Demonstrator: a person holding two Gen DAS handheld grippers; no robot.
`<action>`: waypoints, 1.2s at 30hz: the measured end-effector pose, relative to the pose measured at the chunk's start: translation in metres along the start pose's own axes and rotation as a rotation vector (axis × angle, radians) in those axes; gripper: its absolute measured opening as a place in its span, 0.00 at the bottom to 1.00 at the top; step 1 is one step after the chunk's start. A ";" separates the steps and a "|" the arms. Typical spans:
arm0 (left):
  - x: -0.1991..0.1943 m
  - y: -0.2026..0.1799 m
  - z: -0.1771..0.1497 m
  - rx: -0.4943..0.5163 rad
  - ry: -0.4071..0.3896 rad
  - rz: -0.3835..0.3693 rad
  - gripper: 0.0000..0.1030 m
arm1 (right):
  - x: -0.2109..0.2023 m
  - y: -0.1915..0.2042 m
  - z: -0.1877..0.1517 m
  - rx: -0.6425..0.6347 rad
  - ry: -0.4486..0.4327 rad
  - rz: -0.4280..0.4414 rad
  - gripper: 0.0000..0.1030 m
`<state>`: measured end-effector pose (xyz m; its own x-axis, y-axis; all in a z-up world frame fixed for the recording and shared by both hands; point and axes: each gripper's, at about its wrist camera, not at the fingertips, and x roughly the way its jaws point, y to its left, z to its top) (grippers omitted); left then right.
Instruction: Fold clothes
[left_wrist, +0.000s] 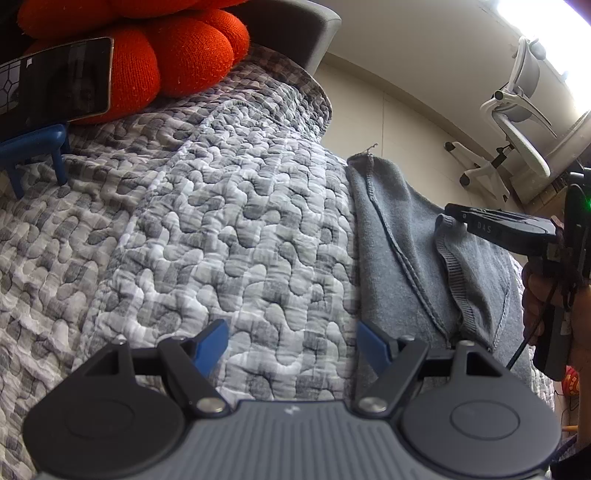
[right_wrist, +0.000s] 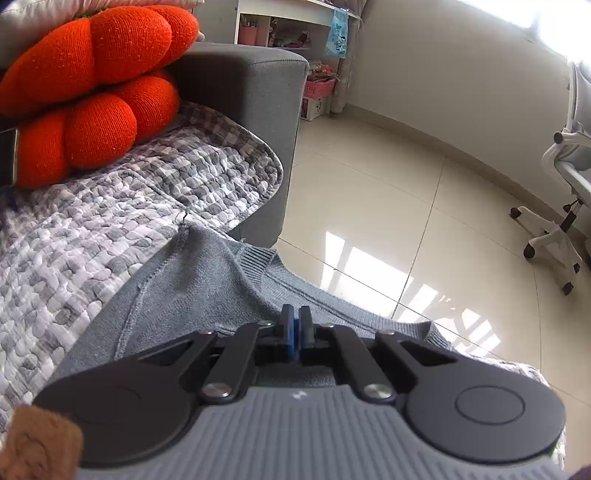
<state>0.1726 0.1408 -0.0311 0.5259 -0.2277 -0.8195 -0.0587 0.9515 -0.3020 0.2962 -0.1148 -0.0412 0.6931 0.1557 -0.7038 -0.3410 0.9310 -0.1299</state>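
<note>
A grey knit sweater (left_wrist: 399, 258) lies on the quilted sofa cover (left_wrist: 207, 206), with its right part hanging past the seat edge. My left gripper (left_wrist: 291, 343) hovers open over the quilt, its right blue pad (left_wrist: 373, 345) at the sweater's left edge, nothing between the pads. In the left wrist view my right gripper (left_wrist: 452, 214), held by a hand, is shut on the ribbed collar edge (left_wrist: 448, 251), which rises to its tip. In the right wrist view the right gripper (right_wrist: 295, 325) has its jaws together over the sweater (right_wrist: 192, 288).
An orange knit cushion (right_wrist: 96, 92) sits at the back of the sofa, a phone (left_wrist: 55, 81) on a blue stand (left_wrist: 33, 147) beside it. The grey sofa arm (right_wrist: 255, 122) bounds the seat. Tiled floor (right_wrist: 424, 206) and a white office chair (left_wrist: 513, 118) lie to the right.
</note>
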 end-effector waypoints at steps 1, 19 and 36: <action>0.000 -0.001 0.000 0.003 0.001 0.001 0.75 | 0.007 0.003 -0.001 -0.012 0.022 -0.015 0.01; 0.001 -0.005 -0.001 0.023 -0.003 0.015 0.75 | -0.021 0.046 0.008 0.042 -0.056 0.183 0.12; -0.004 -0.006 -0.002 0.038 -0.013 0.019 0.76 | -0.042 0.071 -0.018 0.038 -0.016 0.169 0.17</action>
<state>0.1690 0.1359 -0.0276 0.5361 -0.2074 -0.8183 -0.0364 0.9628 -0.2679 0.2315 -0.0612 -0.0330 0.6381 0.3158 -0.7022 -0.4297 0.9029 0.0156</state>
